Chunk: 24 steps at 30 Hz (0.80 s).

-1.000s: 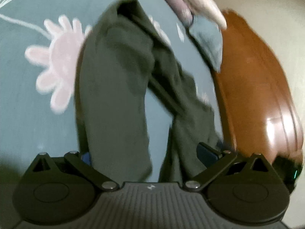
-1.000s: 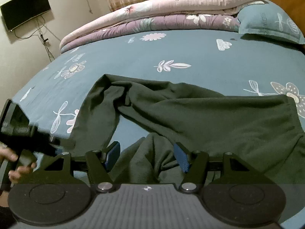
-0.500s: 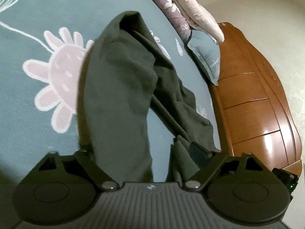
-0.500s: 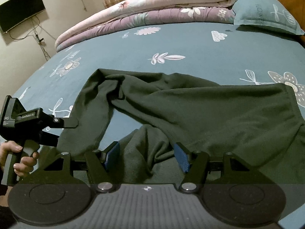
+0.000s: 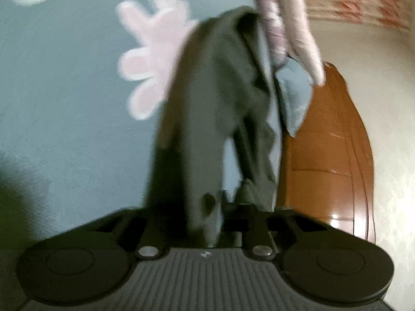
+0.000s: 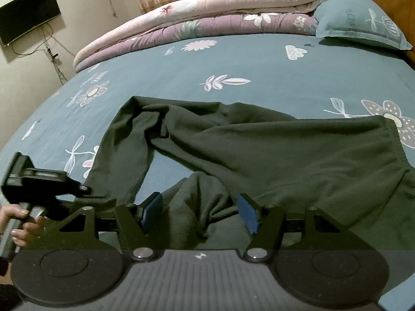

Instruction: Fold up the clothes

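Dark-green trousers [image 6: 259, 150] x1 on bed [image 6: 259, 59], 2 grippers: left gripper [image 5: 220, 207], right gripper [image 6: 199, 211]

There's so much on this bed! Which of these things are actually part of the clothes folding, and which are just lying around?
Part of the job:
- dark green trousers, spread on the bed sheet
- left gripper, closing on a trouser leg end
- right gripper, open around the other leg end

Just lying about:
- folded quilts
- pillow
- wall television
- wooden headboard
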{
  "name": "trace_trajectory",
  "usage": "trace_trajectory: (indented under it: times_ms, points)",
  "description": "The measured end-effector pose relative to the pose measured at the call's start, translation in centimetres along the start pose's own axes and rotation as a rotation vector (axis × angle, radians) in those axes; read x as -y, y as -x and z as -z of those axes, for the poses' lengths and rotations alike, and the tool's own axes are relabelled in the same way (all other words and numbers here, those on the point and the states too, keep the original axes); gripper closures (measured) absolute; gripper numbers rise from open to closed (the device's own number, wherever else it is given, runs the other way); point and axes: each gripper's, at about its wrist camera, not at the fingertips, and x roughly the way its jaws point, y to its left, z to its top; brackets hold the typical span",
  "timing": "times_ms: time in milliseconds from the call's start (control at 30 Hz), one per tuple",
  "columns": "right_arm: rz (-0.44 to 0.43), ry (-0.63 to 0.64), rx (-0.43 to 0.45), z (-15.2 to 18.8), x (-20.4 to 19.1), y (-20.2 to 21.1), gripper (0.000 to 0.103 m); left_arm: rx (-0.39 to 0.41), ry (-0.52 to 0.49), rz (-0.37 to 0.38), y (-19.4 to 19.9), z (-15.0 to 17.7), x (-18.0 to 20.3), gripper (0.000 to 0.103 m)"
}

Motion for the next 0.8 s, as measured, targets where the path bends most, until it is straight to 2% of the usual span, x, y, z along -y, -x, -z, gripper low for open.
trace_trajectory:
  times_ms: [133,233,467,633,800]
  points:
    - [-0.002,0.012,-0.002,-0.1,-0.6,-0.1,0.034,0.008,-0.011,-0.011,-0.1,0.1,0.2,0.095]
    - [0.006,0.015,-0.001,-0.4,-0.9,-0.2,0.034,-0.001,-0.039,-0.047,0.1,-0.2,1.1,0.096]
    - [0.029,0.042,0.012,-1.1,-1.9,0.0,0.034,-0.007,-0.253,-0.2,2.1,-3.5,5.4,0.1]
    - [0.045,0.055,0.01,-1.7,-2.9,-0.5,0.034,0.002,-0.395,-0.319,6.0,-7.4,7.2,0.1]
    - [0.063,0.074,0.009,-2.3,-4.5,-1.0,0.034,-0.015,-0.589,-0.488,9.6,-10.8,8.9,0.1]
